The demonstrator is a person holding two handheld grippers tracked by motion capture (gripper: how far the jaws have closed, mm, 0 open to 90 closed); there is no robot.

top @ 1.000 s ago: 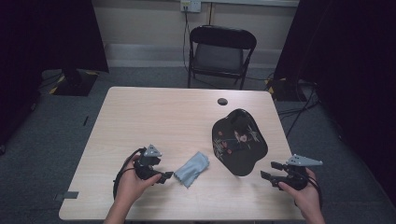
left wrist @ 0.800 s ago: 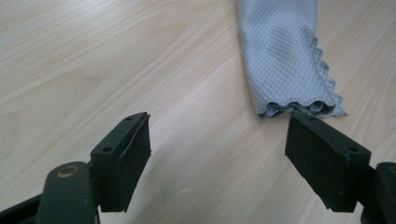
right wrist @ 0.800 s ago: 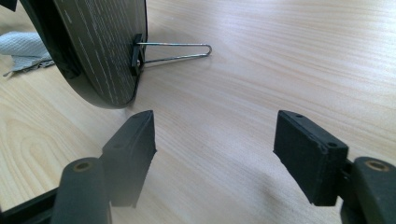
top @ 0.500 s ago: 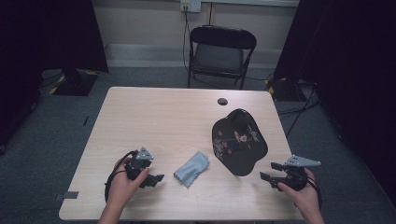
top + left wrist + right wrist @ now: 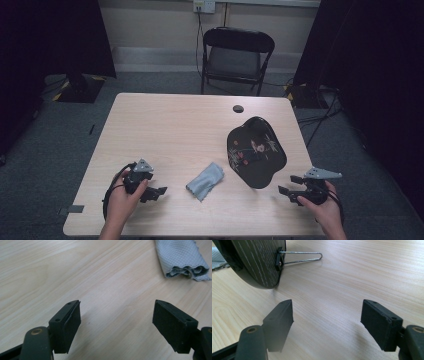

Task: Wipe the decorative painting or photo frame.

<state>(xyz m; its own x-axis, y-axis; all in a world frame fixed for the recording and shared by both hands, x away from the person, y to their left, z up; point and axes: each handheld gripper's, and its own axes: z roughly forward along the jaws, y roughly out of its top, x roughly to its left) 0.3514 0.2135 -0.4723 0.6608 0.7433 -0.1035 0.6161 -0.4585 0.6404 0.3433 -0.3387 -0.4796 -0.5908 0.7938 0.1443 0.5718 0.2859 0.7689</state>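
Note:
A folded grey cloth (image 5: 205, 180) lies on the wooden table (image 5: 175, 130), near the front middle. To its right a black painted plate (image 5: 255, 152) stands tilted on a wire stand. My left gripper (image 5: 156, 192) is open just left of the cloth, apart from it. In the left gripper view the cloth (image 5: 180, 260) lies beyond the spread jaws of the left gripper (image 5: 117, 307). My right gripper (image 5: 287, 186) is open at the front right, just short of the plate. The right gripper view shows the plate's back (image 5: 254, 260) and its wire stand (image 5: 299, 257) ahead of the right gripper (image 5: 327, 307).
A small black round object (image 5: 238, 108) sits near the table's far edge. A black folding chair (image 5: 235, 55) stands behind the table. Dark curtains hang on both sides, and cables run over the grey floor.
My left gripper has drawn back to the left, away from the cloth's edge. The cloth, the plate and my right gripper have stayed about where they were.

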